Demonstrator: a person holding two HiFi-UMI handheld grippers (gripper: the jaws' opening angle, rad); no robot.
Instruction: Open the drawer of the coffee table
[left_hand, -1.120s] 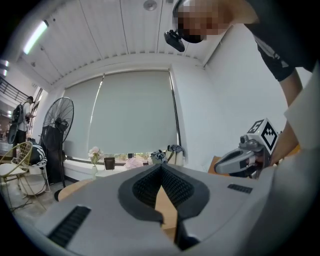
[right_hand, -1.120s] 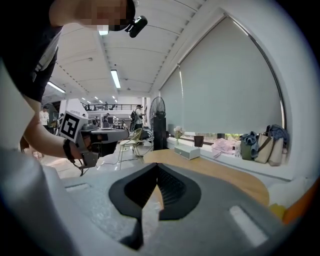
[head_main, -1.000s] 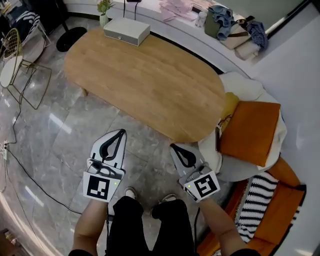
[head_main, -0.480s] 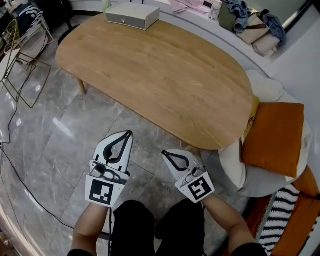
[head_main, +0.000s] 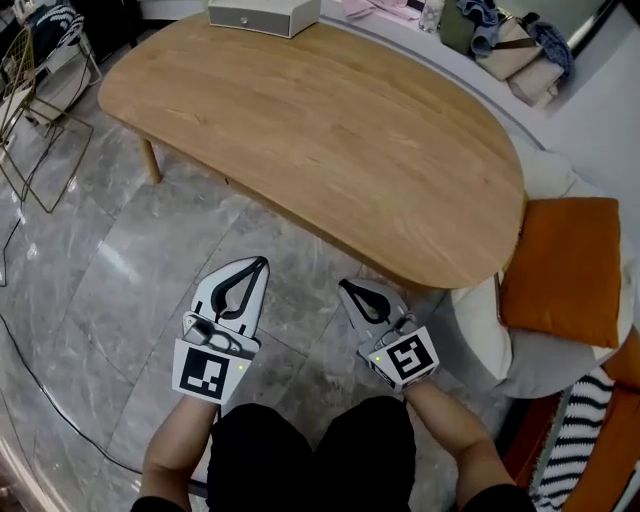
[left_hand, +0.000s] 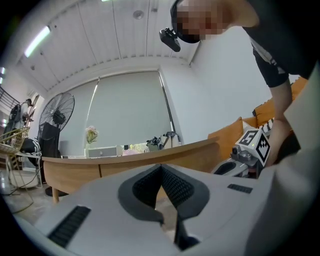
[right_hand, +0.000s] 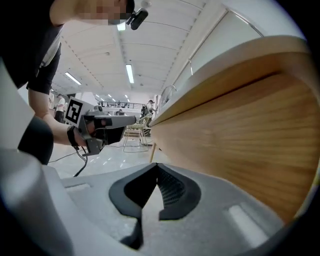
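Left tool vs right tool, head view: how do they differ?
The left tool hangs over bare floor, farther from the coffee table; the right tool sits nearer its edge. The left tool's tip leans right in the picture, the right tool's leans left. Both are shut, holding nothing.

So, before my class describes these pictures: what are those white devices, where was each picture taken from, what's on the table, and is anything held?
No robot here: a person holds a two-jaw gripper in each hand, the left gripper and right gripper. The top-down picture comes from a camera on the person's head; the other two come from cameras riding on each gripper, looking along its jaws. Both are shut and hold nothing. The wooden coffee table carries only a grey box at its far end. An orange cushion lies nearby.
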